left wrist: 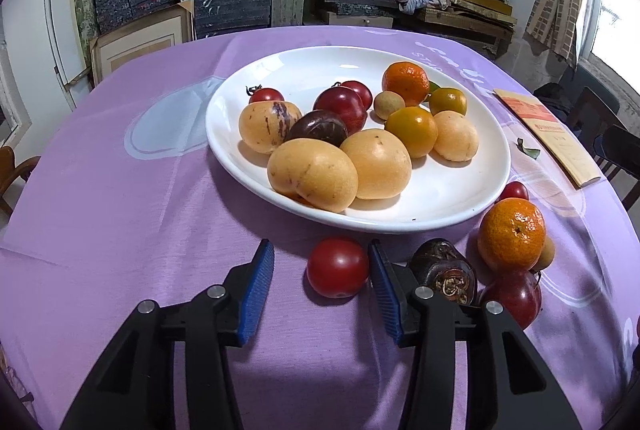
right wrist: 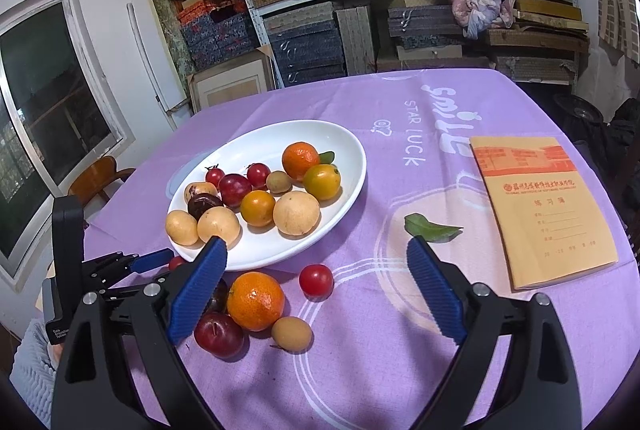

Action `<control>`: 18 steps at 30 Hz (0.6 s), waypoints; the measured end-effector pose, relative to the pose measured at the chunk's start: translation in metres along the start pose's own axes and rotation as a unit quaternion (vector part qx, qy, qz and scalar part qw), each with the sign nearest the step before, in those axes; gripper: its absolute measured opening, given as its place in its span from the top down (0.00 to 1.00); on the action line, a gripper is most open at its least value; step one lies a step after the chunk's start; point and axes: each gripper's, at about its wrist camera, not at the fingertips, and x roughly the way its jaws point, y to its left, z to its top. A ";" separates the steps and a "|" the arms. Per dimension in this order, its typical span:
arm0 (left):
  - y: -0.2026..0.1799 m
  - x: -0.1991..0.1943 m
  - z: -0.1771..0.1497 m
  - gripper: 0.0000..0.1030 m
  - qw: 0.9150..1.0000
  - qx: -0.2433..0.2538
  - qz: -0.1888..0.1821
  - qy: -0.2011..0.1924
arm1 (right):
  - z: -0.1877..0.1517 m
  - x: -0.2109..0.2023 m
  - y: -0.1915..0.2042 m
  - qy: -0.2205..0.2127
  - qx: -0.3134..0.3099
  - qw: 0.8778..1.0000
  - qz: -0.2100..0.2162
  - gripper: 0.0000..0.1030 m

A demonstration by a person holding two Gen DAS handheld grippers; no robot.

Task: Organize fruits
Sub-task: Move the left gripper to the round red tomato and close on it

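Tomato (left wrist: 337,267) sat on the cloth (left wrist: 120,210) between the left gripper (left wrist: 321,257) pads, touching the right pad, left pad apart. Right gripper (right wrist: 316,250) stood wide over another tomato (right wrist: 316,280), holding nothing, near the plate (right wrist: 352,166).

Red tomato (left wrist: 337,267) sits between open jaws.

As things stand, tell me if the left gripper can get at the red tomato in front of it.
Probably yes. The tomato sits on the cloth between the left gripper's open fingers, touching or nearly touching one. Nothing blocks it; the dark fruit lies outside them.
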 end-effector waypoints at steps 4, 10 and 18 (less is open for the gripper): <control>0.000 -0.001 0.000 0.52 1.000 -0.003 0.013 -0.002 | 0.000 0.000 0.000 0.000 0.001 1.000 0.000 0.12; -0.001 0.001 0.000 0.52 1.000 -0.005 0.020 0.004 | -0.001 0.001 0.000 0.001 0.002 1.000 -0.001 0.10; 0.000 0.002 -0.001 0.52 1.000 -0.007 0.023 0.007 | -0.003 0.002 -0.001 0.003 0.003 1.000 -0.001 0.10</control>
